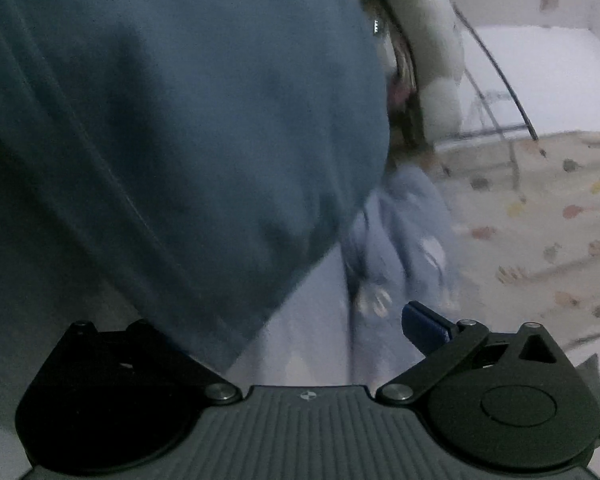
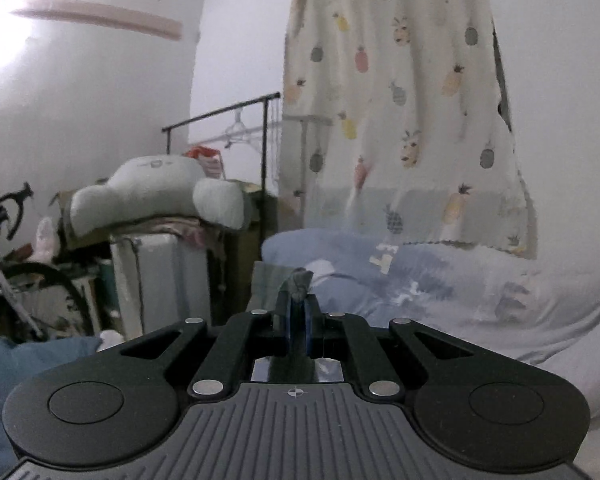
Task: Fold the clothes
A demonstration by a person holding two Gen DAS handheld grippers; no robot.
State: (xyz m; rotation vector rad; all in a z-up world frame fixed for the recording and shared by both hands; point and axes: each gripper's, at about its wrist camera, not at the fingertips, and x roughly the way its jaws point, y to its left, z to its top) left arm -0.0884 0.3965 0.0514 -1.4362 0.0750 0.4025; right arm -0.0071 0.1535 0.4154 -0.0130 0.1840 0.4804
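Right gripper (image 2: 299, 316): closed tight, with a small tuft of dark blue-grey cloth (image 2: 300, 280) pinched between its blue pads and poking out past the tips; it points roughly level across the room.
Left gripper: only one blue finger (image 1: 424, 326) shows, set out to the side; the other is hidden behind fabric, so whether it grips anything cannot be told.
Garment (image 1: 172, 120): a big blue-grey piece hanging close in front of the left camera, loose and draped, off the bed.
Bed (image 2: 460, 304): a pale blue cover with light patches; no folded pile shows on it.
Done so far: the garment looks picked up by at least one edge.
Left to do: by my reading nearly all of it, spreading the piece flat, folding it over, then setting it down.
Blur: the left view is smeared, so details there are uncertain.
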